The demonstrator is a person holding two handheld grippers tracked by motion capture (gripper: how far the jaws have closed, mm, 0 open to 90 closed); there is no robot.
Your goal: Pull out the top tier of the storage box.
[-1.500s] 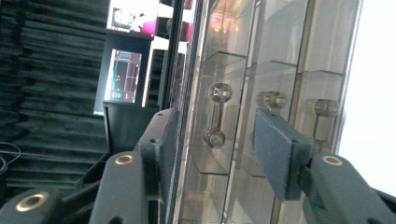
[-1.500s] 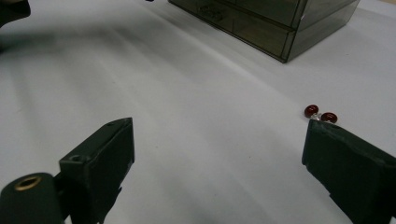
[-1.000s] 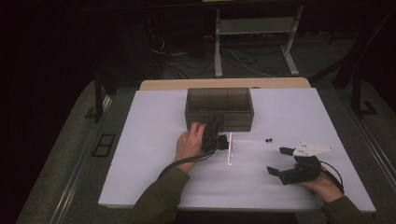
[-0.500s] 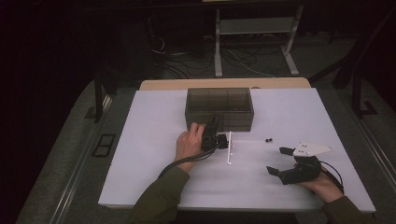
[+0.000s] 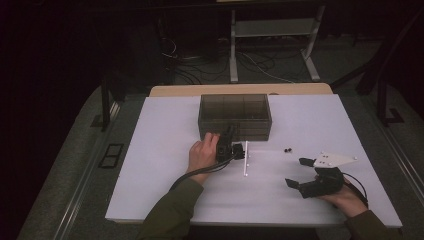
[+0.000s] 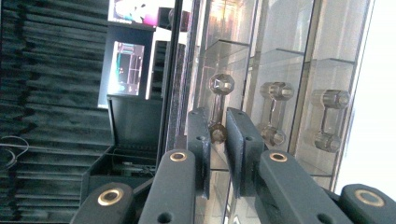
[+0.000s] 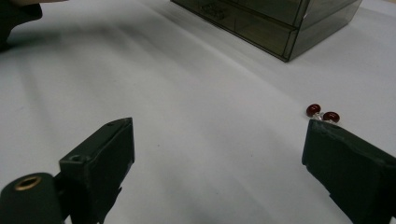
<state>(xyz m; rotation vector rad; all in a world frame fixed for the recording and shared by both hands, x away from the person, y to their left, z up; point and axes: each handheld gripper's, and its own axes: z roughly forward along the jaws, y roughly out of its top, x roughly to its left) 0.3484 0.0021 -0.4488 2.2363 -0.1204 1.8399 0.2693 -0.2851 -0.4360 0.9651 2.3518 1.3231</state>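
The left gripper (image 6: 218, 140), its matte black jaws just closing, pinches a clear faceted knob (image 6: 218, 133) on the smoky translucent plastic drawer box (image 5: 235, 116) standing at the white table's (image 5: 160, 150) far side. The right gripper (image 5: 299, 172) rests wide open and empty, two glossy red beads (image 7: 323, 113) lying just beyond one jaw.

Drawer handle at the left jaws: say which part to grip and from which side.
Grip the drawer handle by its thin bar or an end knob, coming straight at the front of the drawer box: it stands out from the front, leaving room for a pad on each side. The left hand-held gripper, its jaws just closing, pinches one end knob.
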